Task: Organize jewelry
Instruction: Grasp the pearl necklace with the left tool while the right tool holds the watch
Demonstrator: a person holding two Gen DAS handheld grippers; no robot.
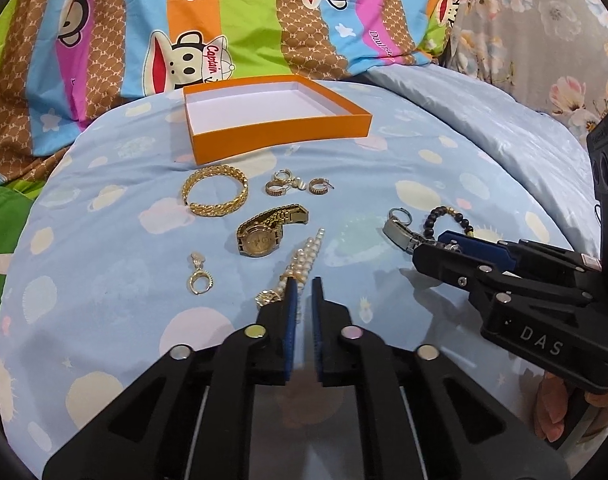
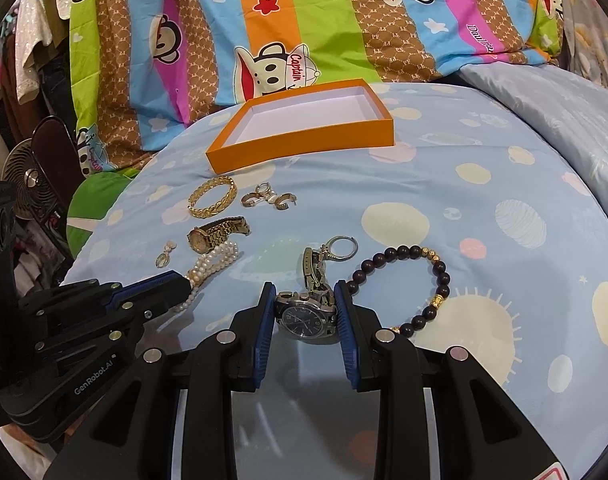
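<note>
Gripping the silver wristwatch with a dark dial [image 2: 306, 316], the right gripper [image 2: 304, 300] has both blue pads against the case, its metal strap trailing toward a small silver ring [image 2: 343, 247]. Left gripper [image 1: 305, 290] jaws sit narrowly apart around the white pearl bracelet [image 1: 304, 258]; beads lie between the tips, but pad contact can't be confirmed, so no grip call there. No earlier frame to compare. Dark round-bead bracelet with gold spacers [image 2: 414, 284] lies just right of the held watch, toward the right edge of the light blue patterned bed sheet [image 2: 464, 184]. Beyond the pearls: gold wristwatch [image 1: 266, 232], gold chain-link bangle [image 1: 215, 194], cluster of small gold hoop earrings [image 1: 294, 186], and a gold pendant earring [image 1: 200, 276] to the left. Open orange cardboard box with white interior [image 1: 280, 132] sits empty at the far edge of the sheet, near the striped cartoon-monkey blanket [image 1: 224, 20].
</note>
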